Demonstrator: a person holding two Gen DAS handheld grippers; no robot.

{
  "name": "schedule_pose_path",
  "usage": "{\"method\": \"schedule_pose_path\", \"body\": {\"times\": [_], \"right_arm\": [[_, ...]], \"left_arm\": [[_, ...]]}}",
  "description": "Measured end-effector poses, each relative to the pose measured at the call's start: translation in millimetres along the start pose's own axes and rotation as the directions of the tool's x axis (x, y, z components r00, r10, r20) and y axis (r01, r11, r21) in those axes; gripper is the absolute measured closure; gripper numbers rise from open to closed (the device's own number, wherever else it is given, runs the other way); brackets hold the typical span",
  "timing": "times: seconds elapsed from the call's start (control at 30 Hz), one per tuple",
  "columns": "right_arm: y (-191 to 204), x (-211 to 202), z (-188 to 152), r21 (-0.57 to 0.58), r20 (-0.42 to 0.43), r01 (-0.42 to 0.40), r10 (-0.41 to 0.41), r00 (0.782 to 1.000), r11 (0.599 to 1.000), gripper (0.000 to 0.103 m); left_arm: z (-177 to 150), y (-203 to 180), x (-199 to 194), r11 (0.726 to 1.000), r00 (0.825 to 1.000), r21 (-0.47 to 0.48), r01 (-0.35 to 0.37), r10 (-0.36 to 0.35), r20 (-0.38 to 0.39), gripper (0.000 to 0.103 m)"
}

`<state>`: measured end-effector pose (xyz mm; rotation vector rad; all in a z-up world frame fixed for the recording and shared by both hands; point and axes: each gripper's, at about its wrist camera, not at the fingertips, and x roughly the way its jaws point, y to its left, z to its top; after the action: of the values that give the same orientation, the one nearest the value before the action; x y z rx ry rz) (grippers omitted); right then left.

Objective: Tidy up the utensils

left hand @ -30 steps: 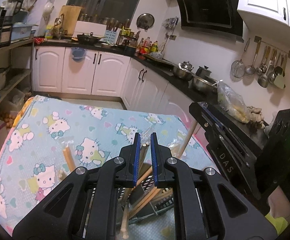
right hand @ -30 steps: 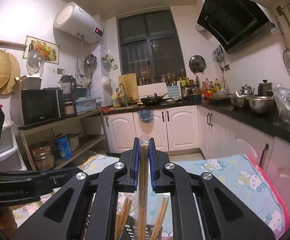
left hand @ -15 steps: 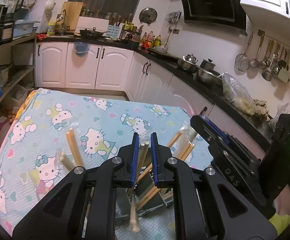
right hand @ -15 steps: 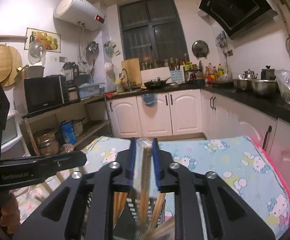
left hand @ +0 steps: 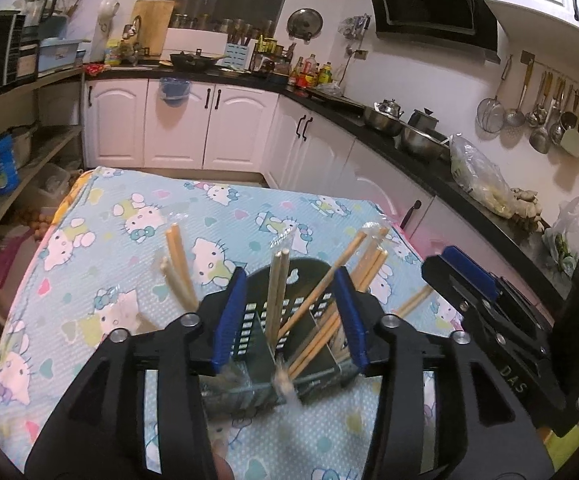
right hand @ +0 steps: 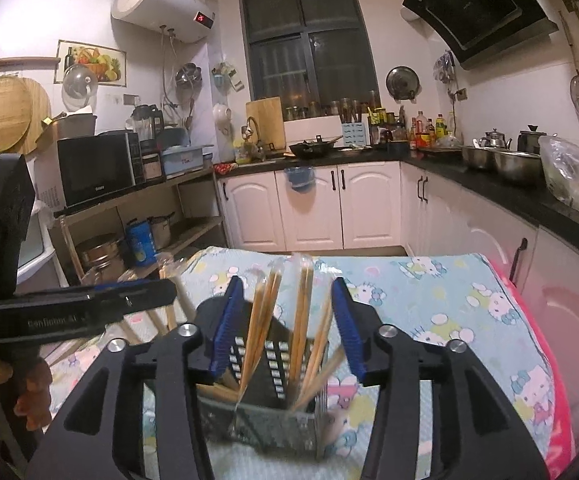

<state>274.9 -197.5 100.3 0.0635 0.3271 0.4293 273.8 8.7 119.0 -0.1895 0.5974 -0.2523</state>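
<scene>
In the left wrist view, a wrapped pair of chopsticks [left hand: 177, 266] stands at centre left of the frame, just left of the left gripper [left hand: 291, 314]; a second ago that gripper pinched a wrapped pair between nearly closed pads, and its jaws have just been opening, so they now stand moderately wide with nothing pressed between them. That pair [left hand: 278, 292] now stands upright in the black slotted holder [left hand: 249, 330] at lower centre, free of both pads, its lower end blurred. More chopsticks [left hand: 331, 300] lean to the right in the holder, which sits on the cartoon-cat cloth [left hand: 101, 240]. At the right edge the other gripper's blue-padded finger [left hand: 469, 276] reaches in. In the right wrist view, the left gripper's arm crosses the left side; at lower centre the right gripper [right hand: 287, 320], which earlier clamped a pair, has likewise just been opening and is moderately wide, gripping nothing. Between its pads several pairs [right hand: 301, 320] stand in the holder [right hand: 275, 364]
</scene>
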Motion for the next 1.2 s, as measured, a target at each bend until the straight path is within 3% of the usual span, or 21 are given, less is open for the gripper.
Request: {"method": "schedule_pose_path", "body": {"times": [0.13,0.37,0.43,0.63,0.83,1.2], "right_arm": [[2.4,-18.8,-6.3,-0.002,-0.016,0.011,-0.011,1.000,1.000,0.045],[6.0,-45.7,-21.3,0.006,-0.039,0.018,-0.018,0.999,1.000,0.026],[7.2,-52.0,-25.7,0.012,-0.046,0.016,-0.015,0.999,1.000,0.022],[9.1,-67.0,-43.6,0.022,-0.077,0.014,-0.012,0.997,1.000,0.015],[15.6,-78.8,-65.0,0.003,-0.113,0.009,-0.008,0.994,1.000,0.008],[14.8,-90.0,-100.8,0.014,-0.164,0.043,-0.040,0.986,0.999,0.008]], "left_arm": [[-7.8,-1.1,-15.4,1.000,1.000,0.008,-0.014,0.014,0.000,0.049],[-32.1,3.8,-34.3,1.000,0.999,-0.006,-0.027,0.027,-0.020,0.038],[-38.3,3.6,-39.7,1.000,0.999,-0.008,-0.028,0.028,-0.021,0.024],[-63.0,1.2,-54.0,1.000,0.999,-0.011,-0.029,0.028,-0.022,0.015],[-87.4,6.3,-56.1,0.999,0.998,-0.032,-0.040,0.038,-0.048,0.012],[-130.5,11.6,-51.1,0.996,0.995,-0.042,-0.085,0.082,-0.057,0.011]]}}
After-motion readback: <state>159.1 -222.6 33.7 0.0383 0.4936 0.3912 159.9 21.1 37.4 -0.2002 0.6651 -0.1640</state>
